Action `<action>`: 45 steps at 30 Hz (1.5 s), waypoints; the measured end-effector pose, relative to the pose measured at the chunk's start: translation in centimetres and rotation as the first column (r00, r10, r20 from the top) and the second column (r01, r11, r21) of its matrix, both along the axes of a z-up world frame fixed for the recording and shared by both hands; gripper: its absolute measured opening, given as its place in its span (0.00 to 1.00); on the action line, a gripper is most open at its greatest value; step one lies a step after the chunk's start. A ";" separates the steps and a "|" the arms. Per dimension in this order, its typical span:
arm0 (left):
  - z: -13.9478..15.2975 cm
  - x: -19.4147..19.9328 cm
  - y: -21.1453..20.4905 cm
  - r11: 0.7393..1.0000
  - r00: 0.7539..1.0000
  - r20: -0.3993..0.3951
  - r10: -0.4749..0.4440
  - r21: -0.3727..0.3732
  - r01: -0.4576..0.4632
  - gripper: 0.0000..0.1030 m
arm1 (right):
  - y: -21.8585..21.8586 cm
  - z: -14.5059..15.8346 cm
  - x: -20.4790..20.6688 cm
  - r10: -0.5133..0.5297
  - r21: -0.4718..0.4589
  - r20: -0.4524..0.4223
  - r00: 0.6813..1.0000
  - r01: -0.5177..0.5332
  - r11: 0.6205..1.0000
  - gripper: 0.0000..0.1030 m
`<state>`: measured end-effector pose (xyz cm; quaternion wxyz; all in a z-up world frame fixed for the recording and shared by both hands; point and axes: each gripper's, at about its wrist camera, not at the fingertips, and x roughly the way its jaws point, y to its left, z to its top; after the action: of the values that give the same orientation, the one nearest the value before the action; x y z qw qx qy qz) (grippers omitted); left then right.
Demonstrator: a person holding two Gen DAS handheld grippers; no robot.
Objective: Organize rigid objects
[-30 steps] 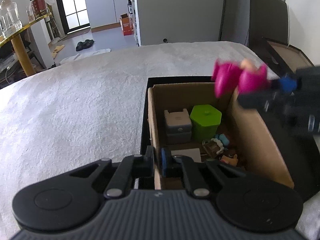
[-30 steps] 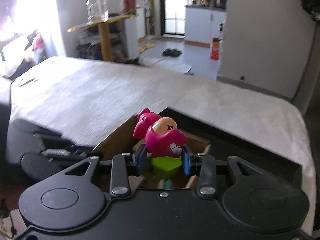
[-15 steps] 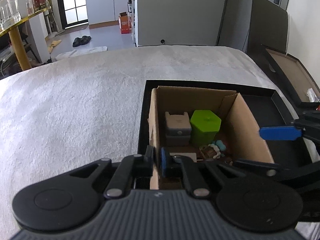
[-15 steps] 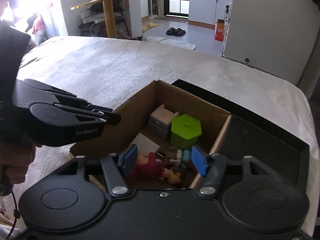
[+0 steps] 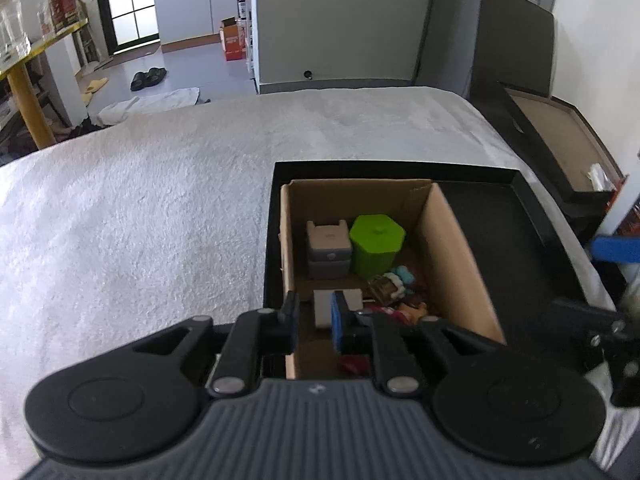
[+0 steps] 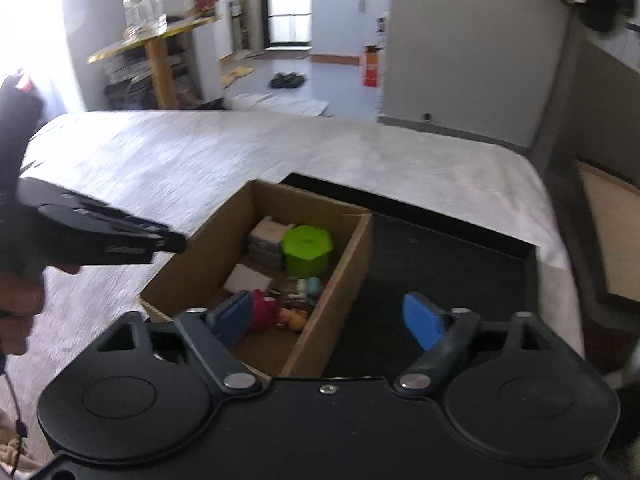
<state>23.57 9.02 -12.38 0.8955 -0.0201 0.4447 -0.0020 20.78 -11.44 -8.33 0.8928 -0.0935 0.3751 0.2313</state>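
My right claw [image 6: 328,324] hung wide open and empty above the box [image 6: 348,264], and the pink toy [image 6: 262,314] lay inside at the near end, beside the green pot [image 6: 307,250] and grey case [image 6: 266,242], so I judged that drop done. My left claw [image 5: 314,314] straddled the box's near wall, its pads a little apart, gripping nothing I could see. Next I would need another loose piece, yet neither camera showed one on the blanket [image 5: 140,220]. The left view alone showed the framed board [image 5: 560,148] past the tray [image 5: 500,216]; the right alone showed my left hand [image 6: 18,304]
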 end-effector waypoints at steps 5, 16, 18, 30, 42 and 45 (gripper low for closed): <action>3.9 -1.8 -0.5 0.999 1.000 0.018 0.002 -0.041 -0.001 0.37 | -3.0 1.6 -1.0 -0.140 0.026 0.004 0.990 0.140 0.990 1.00; 9.9 -7.6 -1.8 0.990 0.998 0.051 0.045 -0.134 -0.037 0.73 | -6.7 4.8 -4.7 -0.289 0.087 0.014 0.957 0.286 0.954 1.00; 10.7 -8.7 -2.1 0.991 0.997 0.059 0.044 -0.130 -0.036 0.76 | -6.9 5.3 -5.4 -0.291 0.093 0.016 0.957 0.288 0.953 1.00; 15.3 -12.0 -4.3 0.993 0.990 0.121 0.075 -0.104 -0.062 0.88 | -7.8 8.6 -8.4 -0.329 0.059 0.030 0.944 0.327 0.943 1.00; 18.6 -17.0 -6.4 0.995 0.987 0.142 0.071 -0.074 -0.061 0.89 | -9.6 10.8 -11.7 -0.309 0.105 0.060 0.949 0.301 0.948 1.00; 19.6 -18.2 -6.7 0.997 0.985 0.161 0.067 -0.049 -0.060 0.91 | -9.8 11.1 -12.5 -0.310 0.088 0.067 0.948 0.304 0.949 1.00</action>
<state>5.39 2.28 7.18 0.9277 -0.0538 0.3691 0.0151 8.30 -21.25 2.75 0.9352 -0.0091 0.3398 0.0996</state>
